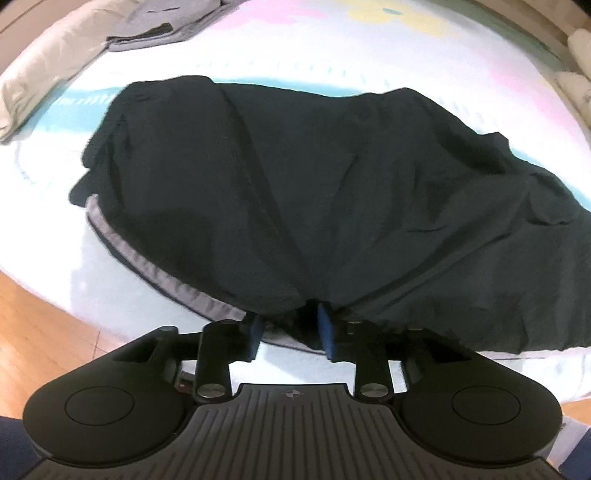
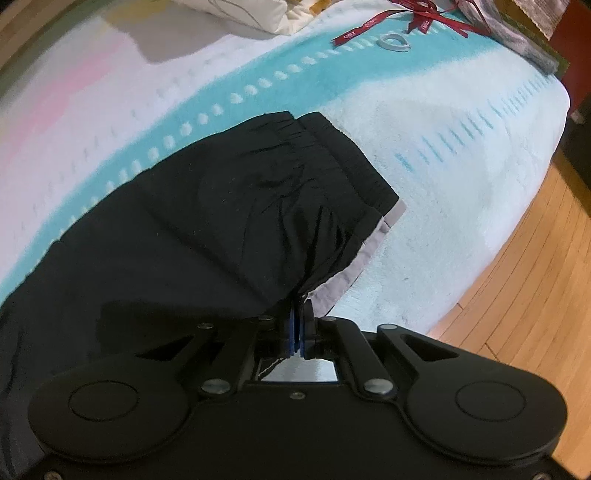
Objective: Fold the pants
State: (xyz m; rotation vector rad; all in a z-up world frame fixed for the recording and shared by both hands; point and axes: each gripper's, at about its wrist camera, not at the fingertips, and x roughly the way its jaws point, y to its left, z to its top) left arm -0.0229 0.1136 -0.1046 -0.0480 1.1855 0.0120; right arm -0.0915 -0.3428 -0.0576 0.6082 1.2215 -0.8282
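Note:
Black pants with a grey side stripe lie spread on the bed. In the left wrist view my left gripper sits at the pants' near edge with its blue pads apart and black fabric draped between them. In the right wrist view the pants show their elastic waistband and grey stripe. My right gripper is shut on a bunched fold of the pants near the waistband.
The bed has a white, teal and pink cover. A beige pillow and folded grey clothes lie at its far left. Red ribbons, a white ring and wooden floor show on the right.

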